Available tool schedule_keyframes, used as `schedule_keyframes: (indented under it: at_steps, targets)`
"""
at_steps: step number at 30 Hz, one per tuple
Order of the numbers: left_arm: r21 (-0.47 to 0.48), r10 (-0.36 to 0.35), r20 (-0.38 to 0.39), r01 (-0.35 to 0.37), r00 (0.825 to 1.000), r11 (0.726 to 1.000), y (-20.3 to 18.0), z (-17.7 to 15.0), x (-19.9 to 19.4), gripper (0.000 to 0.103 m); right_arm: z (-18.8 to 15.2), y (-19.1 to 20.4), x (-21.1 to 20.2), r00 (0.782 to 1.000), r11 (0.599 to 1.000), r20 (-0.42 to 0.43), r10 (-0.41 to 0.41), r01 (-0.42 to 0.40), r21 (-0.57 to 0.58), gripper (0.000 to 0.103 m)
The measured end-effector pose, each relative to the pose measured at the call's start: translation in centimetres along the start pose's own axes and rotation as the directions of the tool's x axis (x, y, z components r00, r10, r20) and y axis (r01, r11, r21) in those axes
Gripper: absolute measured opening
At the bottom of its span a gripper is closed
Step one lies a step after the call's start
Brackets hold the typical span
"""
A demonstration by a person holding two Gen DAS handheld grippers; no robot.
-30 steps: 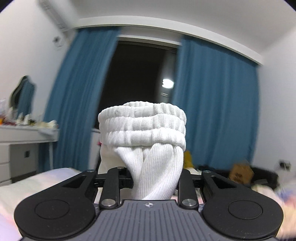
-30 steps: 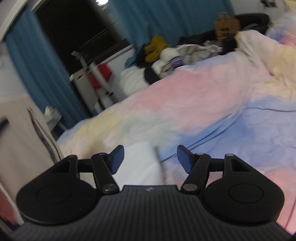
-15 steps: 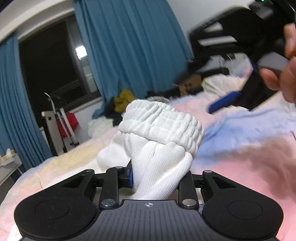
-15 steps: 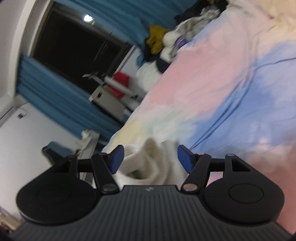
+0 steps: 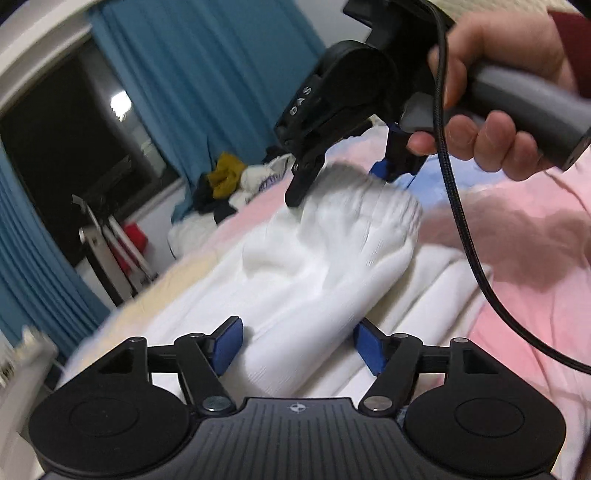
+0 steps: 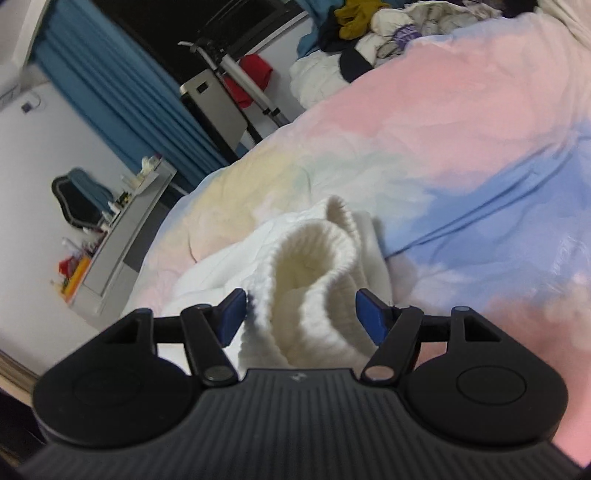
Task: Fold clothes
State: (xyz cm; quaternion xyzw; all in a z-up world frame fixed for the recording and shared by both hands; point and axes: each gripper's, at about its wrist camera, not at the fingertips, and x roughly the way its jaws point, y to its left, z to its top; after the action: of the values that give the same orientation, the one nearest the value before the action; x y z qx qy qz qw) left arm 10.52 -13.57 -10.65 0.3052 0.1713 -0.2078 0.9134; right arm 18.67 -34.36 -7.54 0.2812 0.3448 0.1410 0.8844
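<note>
Two grippers meet over one white sock bundle (image 5: 332,258) on the bed (image 5: 524,229). The far end of the bundle is blurry in the left view, so its ribbed cuff is hard to make out there. In the right view the near part of the bundle is hidden under the gripper body. The left gripper (image 5: 297,345) points a bit down, and its jaws have just been opening. They now stand apart, with the bundle lying between the blue pads (image 5: 227,343), which do not squeeze it. The right gripper (image 6: 301,315) also tips down at the cuff end, jaws apart on each side of the cuff, not pinching it. A hand (image 5: 495,85) wraps around its grey handle, and a black cable (image 5: 465,236) hangs from it. More white cloth (image 5: 436,295) lies under the bundle. A clothes pile (image 6: 373,22) sits far back.
</note>
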Motion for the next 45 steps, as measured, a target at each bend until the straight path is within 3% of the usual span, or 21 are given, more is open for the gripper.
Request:
schedule_keyframes:
  at_steps: [2,3,4,5,8,11,15,18,20,23,24,26,27,28,32,34,37,40,45]
  targets:
    - [-0.021,-0.013,-0.011,0.013,1.0,1.0,0.6,-0.6,-0.3,0.039,-0.3,0.7,0.5,1.0,0.999,0.015,-0.005,0.005,-0.046,0.055]
    - [-0.038,-0.021,-0.012,0.02,1.0,0.999,0.4,-0.8,-1.0,0.031,-0.3,1.0,0.5,1.0,0.998,0.025,-0.015,0.017,-0.063,0.042]
    - [-0.058,-0.032,-0.005,0.031,0.999,0.998,0.5,-0.7,-1.6,0.019,-0.2,1.3,0.4,0.999,0.996,0.036,-0.026,0.029,-0.08,0.039]
    - [-0.077,-0.043,0.005,0.043,0.999,0.996,0.8,-0.6,-2.0,0.013,-0.2,1.6,0.3,0.998,0.995,0.046,-0.036,0.041,-0.096,0.037]
    - [-0.092,-0.071,0.063,0.077,0.995,0.993,0.3,0.3,-3.8,0.008,0.2,1.9,-1.6,0.991,0.995,0.13,-0.028,0.039,-0.086,0.029]
    - [-0.117,-0.125,0.083,0.134,0.989,0.984,-1.0,0.6,-5.3,0.008,0.8,0.6,-3.6,0.983,0.999,0.184,-0.015,0.025,-0.048,0.028]
    - [-0.154,-0.213,0.037,0.216,0.976,0.964,-2.1,-0.3,-4.8,0.011,-0.4,-2.5,-1.2,0.985,0.989,0.086,-0.149,0.148,0.015,0.028]
    - [-0.172,-0.226,0.04,0.229,0.973,0.958,-2.0,-0.7,-5.1,0.015,-0.9,-3.9,-0.1,0.984,0.983,0.052,-0.169,0.165,0.075,0.029]
    - [-0.207,-0.251,0.06,0.258,0.966,0.944,-2.6,-0.8,-7.7,0.03,-0.9,-3.8,-0.8,0.988,0.986,0.067,-0.136,0.129,0.104,0.031]
    - [-0.252,-0.264,0.111,0.284,0.958,0.925,-2.3,-0.9,-11.0,0.039,-1.6,-2.9,-2.5,0.989,0.989,0.091,-0.116,0.107,0.098,0.041]
    - [-0.263,-0.26,0.133,0.287,0.956,0.921,-1.8,-0.9,-11.8,0.042,-1.8,-2.7,-3.2,0.987,0.987,0.098,-0.126,0.115,0.111,0.048]
    - [-0.309,-0.249,0.164,0.289,0.955,0.906,-0.5,-0.7,-13.1,0.058,-2.6,-2.2,-4.5,0.979,0.979,0.109,-0.17,0.155,0.135,0.068]
    - [-0.34,-0.243,0.178,0.291,0.954,0.894,0.3,-0.6,-13.7,0.061,-2.9,-1.9,-5.0,0.975,0.974,0.114,-0.192,0.174,0.147,0.081]
    - [-0.375,-0.23,0.185,0.285,0.955,0.882,1.3,-0.5,-14.2,0.066,-3.2,-1.6,-5.4,0.97,0.968,0.119,-0.211,0.191,0.16,0.086]
    - [-0.529,-0.144,0.152,0.203,0.978,0.824,6.1,-1.2,-14.9,0.081,-4.8,-1.6,-5.7,0.982,0.961,0.056,-0.183,0.166,0.223,0.087]
    - [-0.621,-0.126,0.1,0.161,0.987,0.767,8.6,-2.5,-14.6,0.082,-5.9,-1.4,-5.2,0.981,0.96,0.002,-0.193,0.188,0.207,0.087]
    - [-0.745,-0.118,0.019,0.092,0.993,0.661,12.2,-4.6,-13.9,0.083,-7.1,-1.4,-3.6,0.975,0.957,-0.071,-0.211,0.221,0.186,0.087]
    - [-0.826,-0.14,-0.063,0.027,0.988,0.563,14.7,-6.7,-12.8,0.083,-7.3,-2.1,-1.6,0.985,0.962,-0.091,-0.146,0.163,0.219,0.094]
    - [-0.867,-0.2,-0.125,-0.009,0.972,0.498,15.3,-9.0,-11.0,0.083,-7.3,-2.6,0.5,0.993,0.96,-0.072,-0.093,0.109,0.259,0.095]
